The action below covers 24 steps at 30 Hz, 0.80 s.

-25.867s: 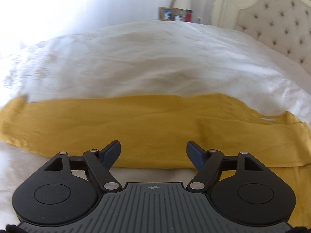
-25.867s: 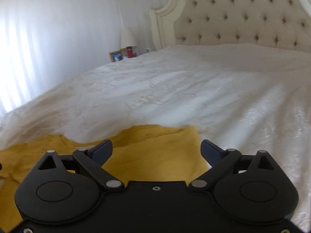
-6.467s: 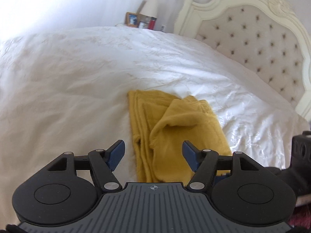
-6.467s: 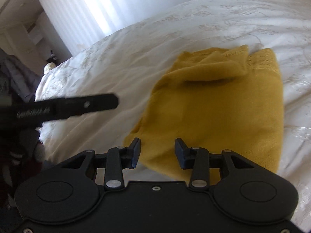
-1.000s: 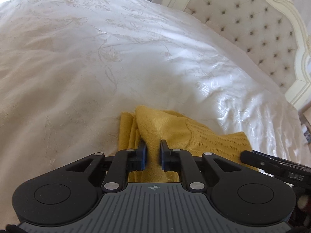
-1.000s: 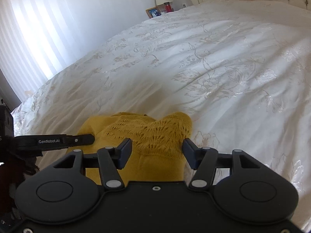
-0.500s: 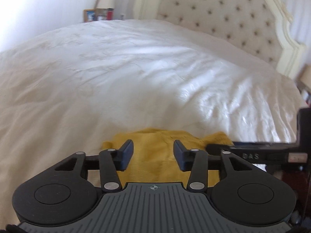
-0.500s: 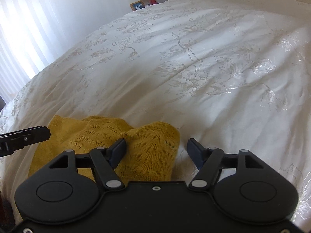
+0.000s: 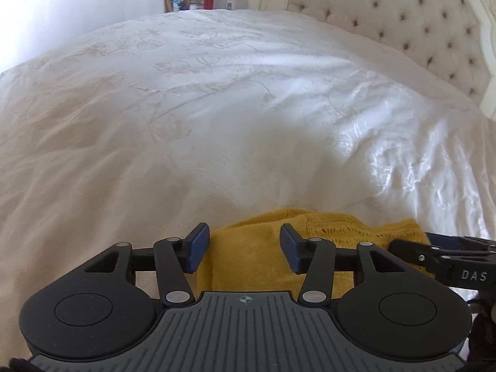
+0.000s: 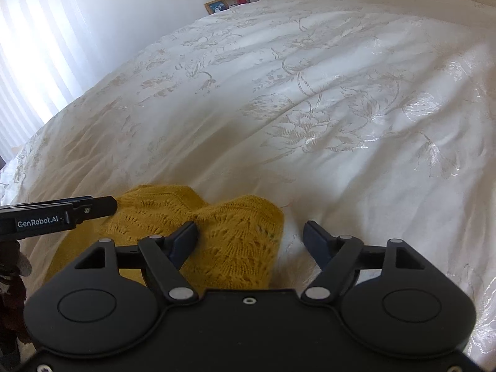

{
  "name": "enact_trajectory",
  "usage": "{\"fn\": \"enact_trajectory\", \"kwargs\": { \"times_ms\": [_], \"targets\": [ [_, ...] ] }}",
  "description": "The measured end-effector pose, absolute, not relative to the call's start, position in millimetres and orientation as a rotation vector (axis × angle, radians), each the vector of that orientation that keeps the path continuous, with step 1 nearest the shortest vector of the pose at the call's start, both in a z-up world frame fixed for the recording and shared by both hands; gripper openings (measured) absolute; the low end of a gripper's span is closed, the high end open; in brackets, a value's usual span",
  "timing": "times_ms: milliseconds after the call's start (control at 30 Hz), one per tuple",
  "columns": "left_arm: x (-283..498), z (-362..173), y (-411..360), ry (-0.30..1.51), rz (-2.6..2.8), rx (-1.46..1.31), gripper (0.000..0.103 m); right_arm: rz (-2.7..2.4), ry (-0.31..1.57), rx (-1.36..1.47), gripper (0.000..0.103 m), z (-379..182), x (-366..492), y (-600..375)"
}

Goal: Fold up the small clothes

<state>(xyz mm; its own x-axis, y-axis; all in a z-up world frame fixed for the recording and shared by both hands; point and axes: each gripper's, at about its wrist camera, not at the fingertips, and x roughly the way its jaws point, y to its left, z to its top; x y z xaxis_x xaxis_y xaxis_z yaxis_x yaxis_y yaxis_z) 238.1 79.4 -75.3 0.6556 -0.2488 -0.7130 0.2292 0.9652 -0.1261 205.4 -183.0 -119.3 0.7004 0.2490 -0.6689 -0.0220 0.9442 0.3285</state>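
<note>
Both tongs are being held apart, with nothing gripped. Through the left wrist view, the left black two-finger gripper with blue pads point(image 9: 245, 248) is being held over the near end of the small yellow knitted garment point(image 9: 257, 257), which is lying folded into a bundle on the white flowered bedspread point(image 9: 217, 108). The right black gripper point(image 9: 440, 255) is being seen at the right edge, beside the bundle. A padded cream headboard point(image 9: 403, 21) is being seen behind.

Through the right wrist view, the right gripper point(image 10: 249, 241) is being held wide, with one finger over the lacy yellow edge point(image 10: 235, 238) and the other over bare bedspread point(image 10: 310, 108). The left gripper's point(image 10: 93, 206) tip is being seen touching or just beside the bundle's far side.

The bundle could be pushed open if the soft knit is bumped as the tongs are being pulled away.

A second ago the left tongs were nearly shut at the fabric; now they are being held apart.
</note>
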Motion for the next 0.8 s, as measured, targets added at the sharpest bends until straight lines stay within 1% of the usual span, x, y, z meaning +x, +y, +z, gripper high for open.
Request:
{"fn": "enact_trajectory", "kwargs": {
  "times_ms": [33,67,100,200,233,433,600,800],
  "targets": [
    [233,-69,84,0.819,-0.279,-0.048,0.059,0.149,0.775,0.312,0.081,-114,202,-184],
    [227,-64,89,0.822,-0.286,-0.075,0.071,0.146,0.761,0.315,0.086,-108,197,-185],
    [219,-59,94,0.821,-0.288,-0.097,0.079,0.145,0.745,0.321,0.091,-102,191,-186],
    [193,-45,100,0.807,-0.273,-0.085,0.080,0.152,0.703,0.352,0.101,-80,168,-188],
    [184,-42,101,0.806,-0.268,-0.075,0.080,0.155,0.694,0.362,0.102,-74,160,-188],
    [132,-34,100,0.854,-0.226,-0.047,0.080,0.106,0.688,0.317,0.102,-46,104,-178],
    [100,-37,93,0.906,-0.182,-0.012,0.080,0.092,0.704,0.233,0.102,-39,64,-161],
    [70,-36,87,0.901,-0.153,0.011,0.080,0.072,0.721,0.226,0.102,-37,29,-154]
  ]
}}
